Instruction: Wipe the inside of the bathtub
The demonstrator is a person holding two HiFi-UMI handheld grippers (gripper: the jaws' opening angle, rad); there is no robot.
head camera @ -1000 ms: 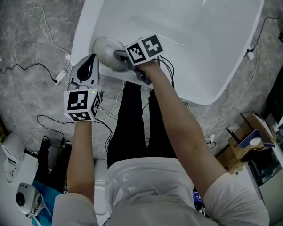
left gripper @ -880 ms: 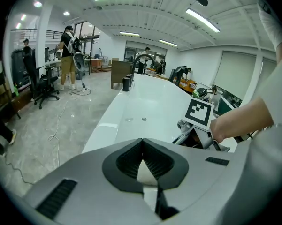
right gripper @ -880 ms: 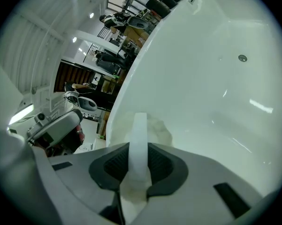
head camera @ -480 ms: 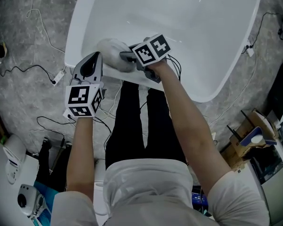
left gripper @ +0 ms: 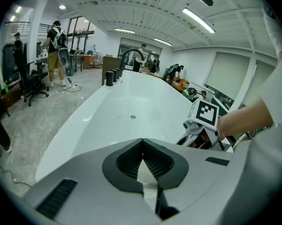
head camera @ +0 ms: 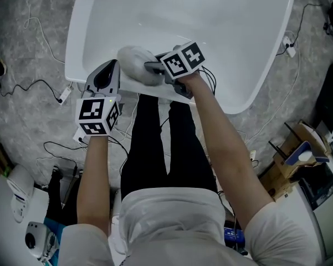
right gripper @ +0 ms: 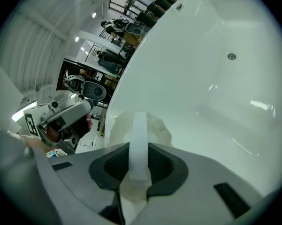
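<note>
Pad (head camera: 136, 64) slid rightward along bathtub's (head camera: 249, 96) near inner edge.

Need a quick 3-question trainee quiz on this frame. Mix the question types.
1. Are the left tongs open or shut?
2. Which tongs hold the pad? A left tongs, B right tongs, C both.
3. True or false: the pad lies outside the tub.

Key:
1. Shut, with nothing between them.
2. B.
3. False. It is against the tub's inner wall.
</note>
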